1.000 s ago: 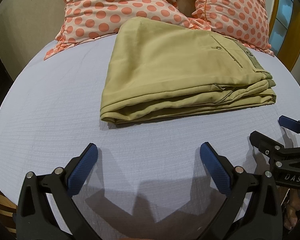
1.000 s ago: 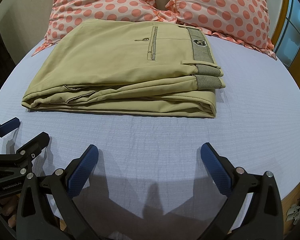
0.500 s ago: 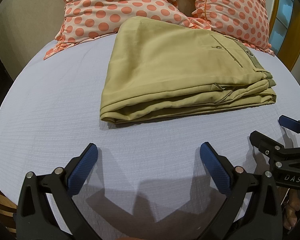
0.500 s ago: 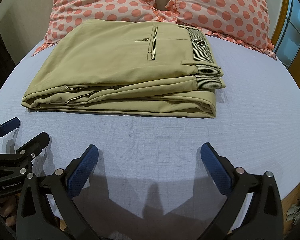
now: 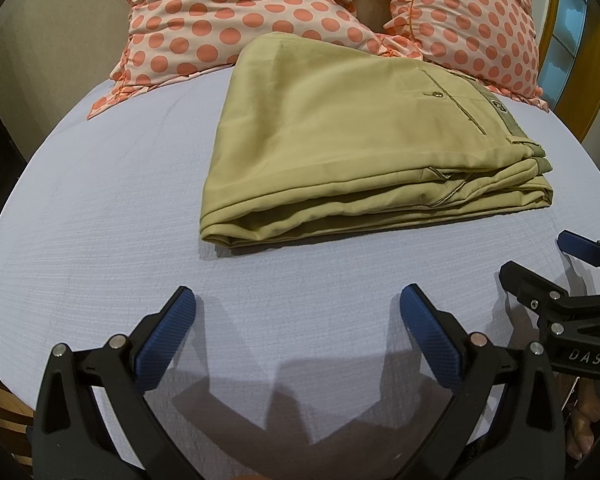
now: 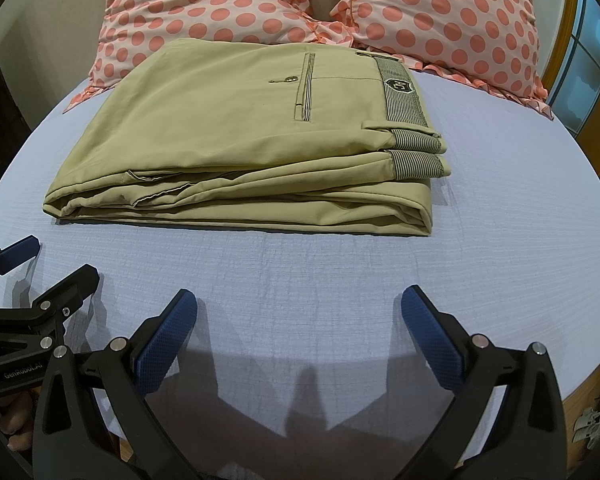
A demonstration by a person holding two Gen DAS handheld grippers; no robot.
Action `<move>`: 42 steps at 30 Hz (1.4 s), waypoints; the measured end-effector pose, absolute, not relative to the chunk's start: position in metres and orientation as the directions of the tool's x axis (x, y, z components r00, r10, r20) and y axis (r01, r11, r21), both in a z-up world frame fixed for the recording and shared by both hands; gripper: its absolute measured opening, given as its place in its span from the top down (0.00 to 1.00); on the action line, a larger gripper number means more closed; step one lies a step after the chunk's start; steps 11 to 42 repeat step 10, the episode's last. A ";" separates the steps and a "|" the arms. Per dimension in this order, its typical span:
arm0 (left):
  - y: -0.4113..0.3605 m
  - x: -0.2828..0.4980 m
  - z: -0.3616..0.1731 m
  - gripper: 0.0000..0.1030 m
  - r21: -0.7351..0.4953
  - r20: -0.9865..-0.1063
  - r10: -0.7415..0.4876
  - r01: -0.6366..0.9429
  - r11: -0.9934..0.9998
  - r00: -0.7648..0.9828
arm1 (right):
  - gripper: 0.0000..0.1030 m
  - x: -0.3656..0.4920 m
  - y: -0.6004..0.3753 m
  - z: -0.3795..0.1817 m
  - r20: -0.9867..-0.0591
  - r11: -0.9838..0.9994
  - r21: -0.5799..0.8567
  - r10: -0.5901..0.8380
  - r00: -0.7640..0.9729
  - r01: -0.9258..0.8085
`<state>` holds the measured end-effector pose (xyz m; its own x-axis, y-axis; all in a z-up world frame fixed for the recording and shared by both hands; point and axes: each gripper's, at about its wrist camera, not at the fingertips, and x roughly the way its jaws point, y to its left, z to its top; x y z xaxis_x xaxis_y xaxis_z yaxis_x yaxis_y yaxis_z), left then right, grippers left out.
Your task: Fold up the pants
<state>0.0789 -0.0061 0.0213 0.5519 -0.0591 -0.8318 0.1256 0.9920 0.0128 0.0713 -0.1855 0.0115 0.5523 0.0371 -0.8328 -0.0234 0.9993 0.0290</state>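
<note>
Khaki pants folded, frame centre, on lilac bed sheet; polka-dot pillows along top. Left gripper and right gripper at bottom, fingers apart, gripping nothing.

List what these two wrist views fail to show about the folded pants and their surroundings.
- Underside and inner layers of the khaki pants: hidden by the top fold, both views.
- Waistband badge: lettering too small to read, right wrist view.
- Polka-dot pillows: tops cut off by the frame edge.
- Bed sheet: near edge hidden behind the open left gripper and right gripper.
</note>
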 end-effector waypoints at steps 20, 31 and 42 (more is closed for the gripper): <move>-0.006 0.079 0.021 0.02 0.014 -0.833 -0.059 0.128 0.992 0.550 | 0.01 0.071 -0.185 0.011 -0.833 0.999 0.029 0.037 0.552 -0.023; -0.006 0.079 0.021 0.02 0.014 -0.833 -0.059 0.128 0.992 0.550 | 0.01 0.071 -0.185 0.011 -0.833 0.999 0.029 0.037 0.552 -0.023; -0.006 0.079 0.021 0.02 0.014 -0.833 -0.059 0.128 0.992 0.550 | 0.01 0.071 -0.185 0.011 -0.833 0.999 0.029 0.037 0.552 -0.023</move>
